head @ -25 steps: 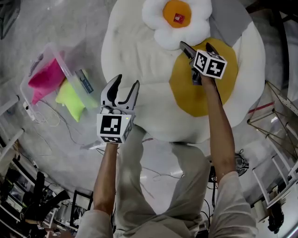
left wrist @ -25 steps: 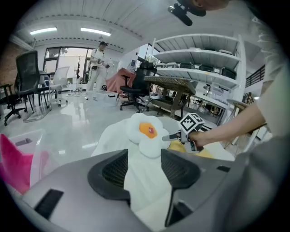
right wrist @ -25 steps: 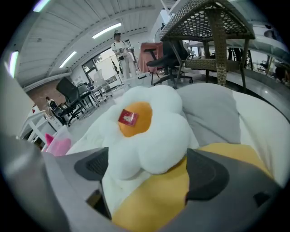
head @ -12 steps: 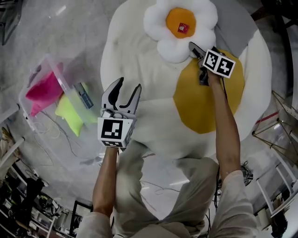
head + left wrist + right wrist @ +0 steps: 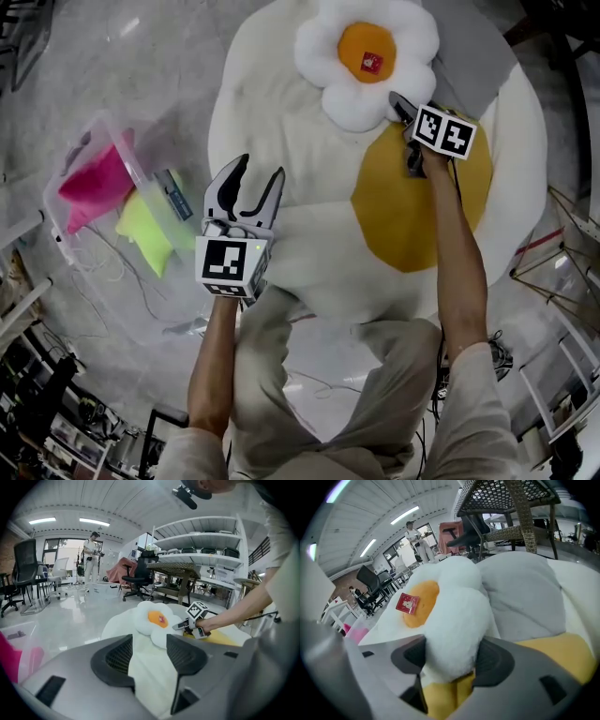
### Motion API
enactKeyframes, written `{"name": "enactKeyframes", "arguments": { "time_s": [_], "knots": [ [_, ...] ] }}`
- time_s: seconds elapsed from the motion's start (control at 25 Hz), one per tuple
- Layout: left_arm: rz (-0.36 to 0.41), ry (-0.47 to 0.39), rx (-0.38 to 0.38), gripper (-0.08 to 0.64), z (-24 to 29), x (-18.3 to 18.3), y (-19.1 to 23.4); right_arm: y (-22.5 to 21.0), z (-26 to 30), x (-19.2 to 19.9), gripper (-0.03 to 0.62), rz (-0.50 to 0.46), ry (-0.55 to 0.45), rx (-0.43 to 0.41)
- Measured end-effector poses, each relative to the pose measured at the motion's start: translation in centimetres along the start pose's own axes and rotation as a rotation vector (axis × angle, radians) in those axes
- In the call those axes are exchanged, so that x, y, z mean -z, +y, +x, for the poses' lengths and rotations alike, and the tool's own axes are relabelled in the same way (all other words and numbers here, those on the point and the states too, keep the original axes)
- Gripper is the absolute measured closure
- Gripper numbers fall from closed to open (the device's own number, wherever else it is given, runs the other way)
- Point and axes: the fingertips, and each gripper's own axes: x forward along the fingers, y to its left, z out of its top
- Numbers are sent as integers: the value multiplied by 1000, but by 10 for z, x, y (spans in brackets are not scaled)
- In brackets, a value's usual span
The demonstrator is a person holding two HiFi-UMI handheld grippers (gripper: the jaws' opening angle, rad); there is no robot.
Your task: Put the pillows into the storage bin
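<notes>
1. Landmark: a large fried-egg cushion [image 5: 281,122] lay on the floor before me. Every place below is given against it.
2. The flower pillow [image 5: 367,58], with white petals, an orange centre and a red tag, lay on the cushion's far part, its near petals at the edge of the yolk patch.
3. My right gripper [image 5: 398,103] reached over the yolk patch. Its jaws had just been closing, and they pressed one white petal of the flower pillow from both sides.
4. My left gripper [image 5: 259,169] hung over the cushion's near-left part, jaws wide apart and holding nothing.
5. The storage bin [image 5: 131,155], of clear plastic, stood on the floor near the cushion's left side. A pink pillow [image 5: 94,180] lay in it. Whether the yellow-green pillow [image 5: 142,230] beside it lay fully inside, I could not tell.
6. A grey pillow [image 5: 473,56] lay at the cushion's far-right part, touching the flower pillow.
</notes>
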Motion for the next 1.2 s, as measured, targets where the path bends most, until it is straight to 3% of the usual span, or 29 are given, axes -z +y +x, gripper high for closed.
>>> {"name": "enactKeyframes", "arguments": {
  "time_s": [0.2,0.28,0.56,0.72,1.2],
  "knots": [
    [-12,24,23,336,-23,-8,-19,9,-28,-9,370,-77,2,92],
    [-6,36,30,336,-35,-15,-25,22,-41,-11,407,-87,5,76],
    [-41,25,12,336,-73,-55,-26,58,-90,-27,407,-50,-6,45],
    [-60,22,6,336,-97,-74,-25,86,-121,-32,417,-80,-8,22],
    [-111,25,-4,336,-161,-111,-19,168,-221,-21,425,-72,-14,-51]
  ]
}}
